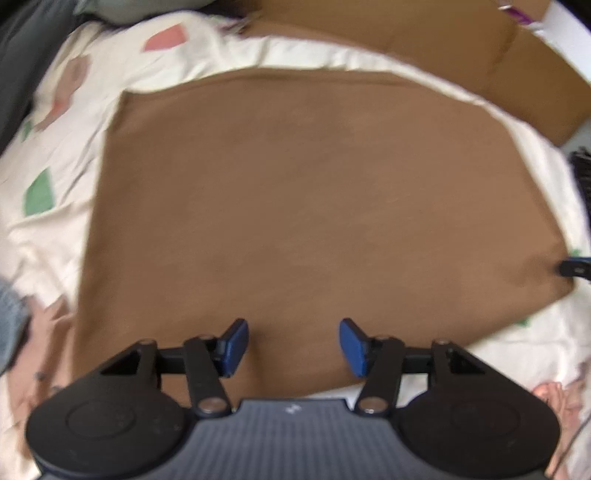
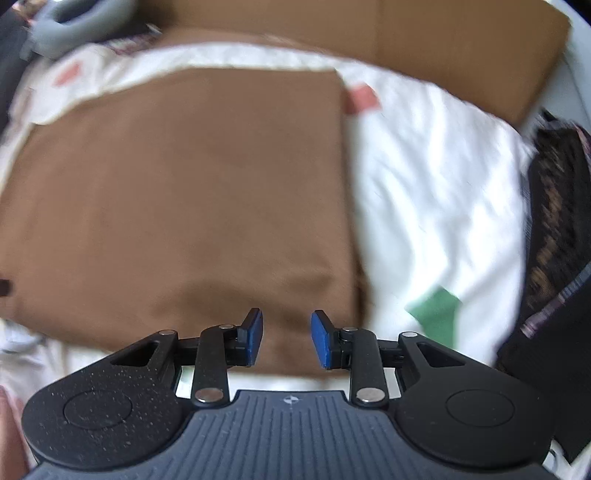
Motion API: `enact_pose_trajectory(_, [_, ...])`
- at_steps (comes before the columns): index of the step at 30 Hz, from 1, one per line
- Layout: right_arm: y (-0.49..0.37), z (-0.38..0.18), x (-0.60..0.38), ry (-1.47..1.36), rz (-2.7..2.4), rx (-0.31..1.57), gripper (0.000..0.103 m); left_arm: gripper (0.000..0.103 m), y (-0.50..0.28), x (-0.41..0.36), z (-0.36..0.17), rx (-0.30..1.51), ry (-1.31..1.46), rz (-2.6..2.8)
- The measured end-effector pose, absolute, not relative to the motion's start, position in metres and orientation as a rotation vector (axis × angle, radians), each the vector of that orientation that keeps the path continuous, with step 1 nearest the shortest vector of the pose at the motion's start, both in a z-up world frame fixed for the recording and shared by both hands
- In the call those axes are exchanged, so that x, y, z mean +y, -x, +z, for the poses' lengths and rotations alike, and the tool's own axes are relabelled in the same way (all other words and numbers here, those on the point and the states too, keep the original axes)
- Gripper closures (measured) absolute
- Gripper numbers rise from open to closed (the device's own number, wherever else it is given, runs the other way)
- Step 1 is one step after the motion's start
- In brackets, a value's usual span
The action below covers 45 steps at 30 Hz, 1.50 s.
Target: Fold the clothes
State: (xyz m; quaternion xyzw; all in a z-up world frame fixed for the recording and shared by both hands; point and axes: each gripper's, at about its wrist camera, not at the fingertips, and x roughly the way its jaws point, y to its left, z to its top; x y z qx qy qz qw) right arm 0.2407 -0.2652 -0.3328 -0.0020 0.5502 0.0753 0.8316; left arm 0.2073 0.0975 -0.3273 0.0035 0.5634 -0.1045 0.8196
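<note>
1 brown garment point(image 1: 306, 206), spread flat, fills the centre of the left wrist view and the left and centre of the right wrist view point(image 2: 177, 195). It lies on 1 white bedsheet point(image 1: 70, 122) printed with pink and green patches, on a bed.

2 grippers. Left gripper point(image 1: 293, 347): blue-padded jaws released, wide gap, nothing between the pads; the garment's near hem sits directly beyond and under the jaws at lower centre of the frame. Contact with the cloth cannot be told.

Right gripper point(image 2: 287, 339): jaws also apart, narrower gap, nothing pinched; it sits over the garment's lower right corner, with the garment's right edge just right of the jaws. Its tip shows as a dark shape at the right edge of the left wrist view, at the garment's corner.

Outward: 1 cardboard sheet point(image 1: 461, 48) across the top of both views, 1 grey ring-shaped item point(image 2: 70, 22) upper left in the right wrist view, 1 dark patterned fabric pile point(image 2: 557, 192) at that view's right edge. Both views are motion-blurred.
</note>
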Motion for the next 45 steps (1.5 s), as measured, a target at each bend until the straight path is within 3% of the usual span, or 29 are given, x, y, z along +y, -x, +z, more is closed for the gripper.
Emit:
enact_pose_trajectory(9, [-0.254, -0.340, -0.221, 0.038, 0.297, 1.136, 0.068, 0.073, -0.202, 0.053, -0.334, 1.192, 0.015, -0.384])
enact_pose_trajectory(14, [-0.254, -0.357, -0.215, 0.093, 0.262, 1.166, 0.069, 0.082, -0.201, 0.034, -0.332, 1.183, 0.014, -0.433])
enact_pose_trajectory(27, [-0.241, -0.358, -0.242, 0.051, 0.205, 1.201, 0.069, 0.083, -0.187, 0.032, -0.354, 1.187, -0.017, -0.455])
enact_pose_trajectory(32, [-0.232, -0.361, -0.268, 0.034, 0.145, 1.216, 0.071, 0.083, -0.191, 0.059, -0.348, 1.184, 0.055, -0.400])
enact_pose_trajectory(34, [-0.229, -0.362, -0.275, 0.035, 0.128, 1.219, 0.078, 0.083, -0.194, 0.072, -0.348, 1.195, 0.082, -0.363])
enact_pose_trajectory(45, [-0.226, -0.362, -0.289, 0.054, 0.077, 1.230, 0.080, 0.083, -0.186, 0.123, -0.353, 1.213, 0.085, -0.200])
